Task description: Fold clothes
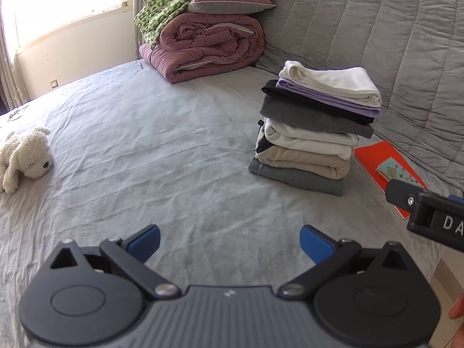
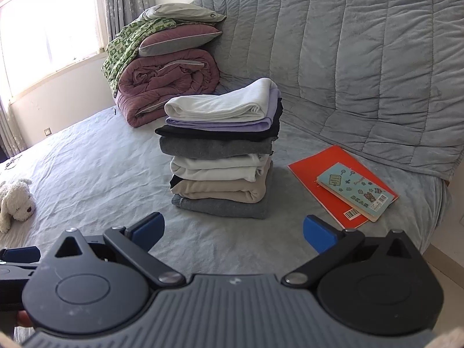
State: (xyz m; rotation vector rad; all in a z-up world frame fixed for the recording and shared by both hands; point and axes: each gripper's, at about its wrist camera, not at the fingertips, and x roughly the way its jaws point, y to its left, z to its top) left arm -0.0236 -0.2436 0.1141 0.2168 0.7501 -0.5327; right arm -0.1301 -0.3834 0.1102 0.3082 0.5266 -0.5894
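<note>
One stack of folded clothes [image 2: 221, 150] stands on the bed [image 2: 95, 174], near the quilted grey cover [image 2: 362, 63] draped behind it; seven or so garments are countable, white on top, grey at the bottom. Two books lie just beside it: a small teal notebook [image 2: 355, 190] on a larger orange one [image 2: 327, 165]. One plush dog [image 1: 24, 156] lies well apart. One pile of bedding [image 1: 203, 29] sits in the far corner.

The left hand-held gripper [image 1: 230, 242] and right hand-held gripper [image 2: 233, 233] are each spread wide, holding nothing. Only the right wrist view shows the teal cover's "BEAR" print; the left shows the other gripper's side.
</note>
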